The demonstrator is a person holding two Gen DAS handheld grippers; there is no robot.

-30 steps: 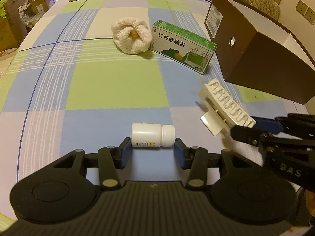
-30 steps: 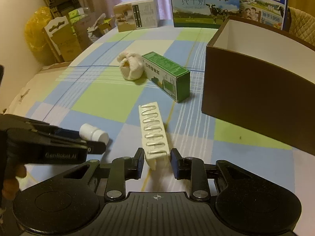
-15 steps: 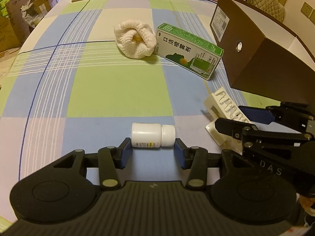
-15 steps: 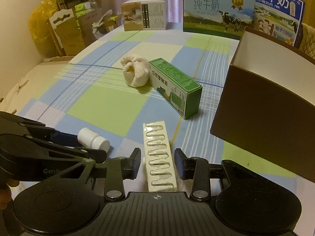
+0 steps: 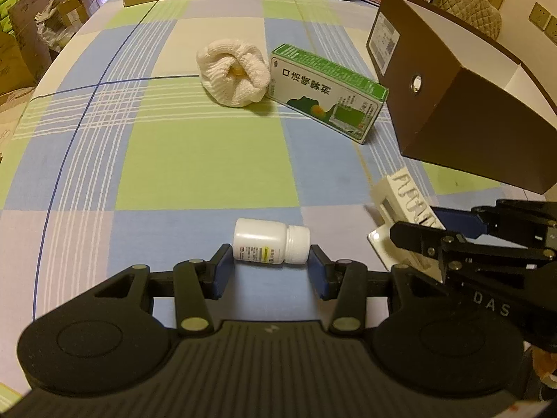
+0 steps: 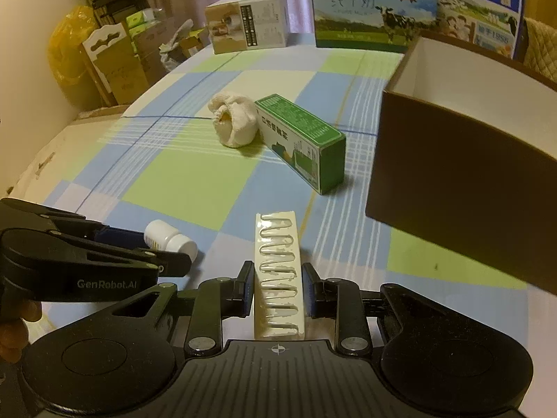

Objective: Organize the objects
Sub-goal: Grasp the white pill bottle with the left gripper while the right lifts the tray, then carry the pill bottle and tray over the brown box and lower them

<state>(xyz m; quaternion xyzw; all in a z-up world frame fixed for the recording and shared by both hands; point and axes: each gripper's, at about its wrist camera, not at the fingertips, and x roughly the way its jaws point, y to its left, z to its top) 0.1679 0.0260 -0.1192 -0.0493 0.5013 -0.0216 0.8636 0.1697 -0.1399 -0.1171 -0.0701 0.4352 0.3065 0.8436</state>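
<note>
Small white plastic pill bottle (image 5: 271, 241), one only, lies on its side on the checked blue, green and lilac tablecloth (image 5: 205, 160), its cap pointing to the right in the left wrist view. It sits between the two blue-padded fingers of the left gripper (image 5: 271, 267), whose jaws stand open: each pad is just beside an end of the bottle, and I cannot tell whether either one touches it.

One cream-coloured moulded plastic tray with a row of curved slots (image 6: 279, 275) lies lengthwise between the fingers of the right gripper (image 6: 278, 291). Those jaws are open too, with a narrow gap showing on each side of the tray. In the left wrist view the same tray appears at the right edge, partly hidden behind the right gripper's black frame.

Farther out on the cloth lie one rolled-up white knitted cloth bundle with a yellow spot at its centre (image 5: 232, 74) and, touching it, one long green-and-white cardboard medicine carton (image 5: 327, 92). To the right stands one large brown cardboard box with a white inside (image 6: 466, 160), open at the top, well apart from the bottle and near the tray.

Along the far edge of the table stand three printed cartons: one beige (image 6: 249, 22) and two milk cartons with cow pictures (image 6: 374, 8). A hand (image 6: 15, 327) shows at the lower left of the right wrist view, behind the left gripper.
</note>
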